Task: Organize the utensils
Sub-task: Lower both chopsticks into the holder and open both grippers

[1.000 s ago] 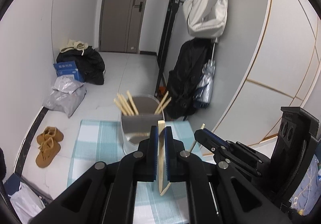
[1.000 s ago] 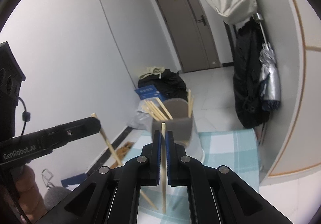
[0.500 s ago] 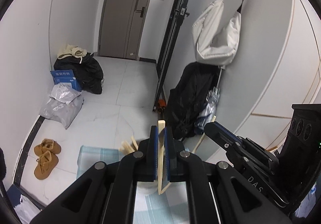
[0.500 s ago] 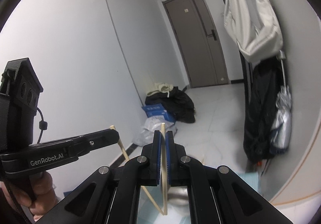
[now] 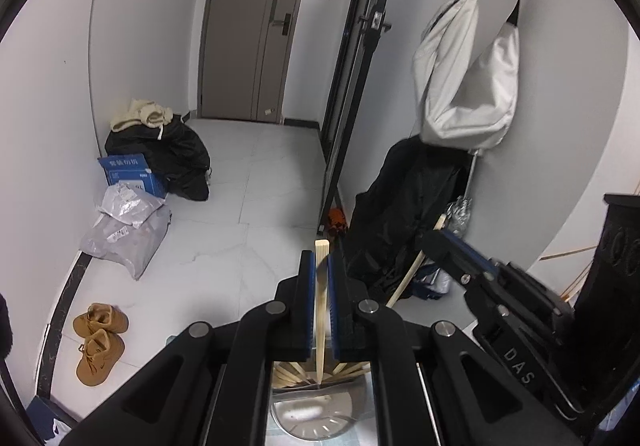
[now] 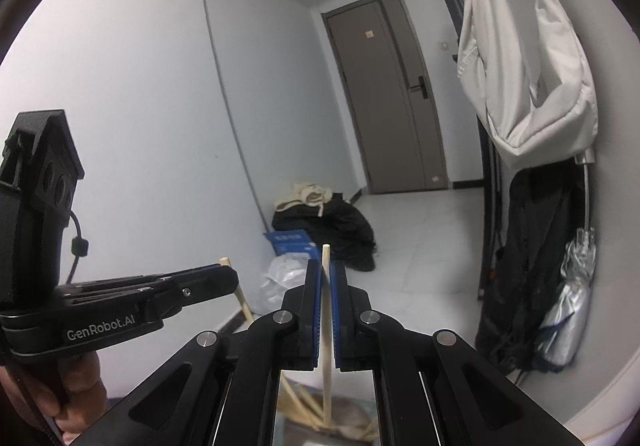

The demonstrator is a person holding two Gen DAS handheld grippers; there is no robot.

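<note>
My left gripper [image 5: 319,258] is shut on a pale wooden chopstick [image 5: 320,326] that stands upright between its blue pads, lower tip over the steel cup [image 5: 316,412]. Several chopsticks [image 5: 288,376] lean inside the cup, which shows only between the gripper's arms. My right gripper [image 6: 326,266] is shut on another upright chopstick [image 6: 328,382] above the same cup [image 6: 352,422]. In the left wrist view the right gripper [image 5: 434,236] comes in from the right with its chopstick [image 5: 412,272]. The right wrist view shows the left gripper [image 6: 230,278] with its chopstick [image 6: 243,300], held by a hand [image 6: 60,390].
A white bag [image 5: 464,94], a black coat [image 5: 400,214] and a folded umbrella [image 6: 568,310] hang on the right wall. On the floor lie black bags [image 5: 172,154], a blue box [image 5: 128,170], grey parcels [image 5: 124,230] and brown shoes [image 5: 98,342]. A closed door [image 5: 256,26] stands behind.
Both grippers have risen and moved forward with their chopsticks. The cup has slid from the middle of each view down to the bottom edge, under the fingers. The checked cloth is out of sight.
</note>
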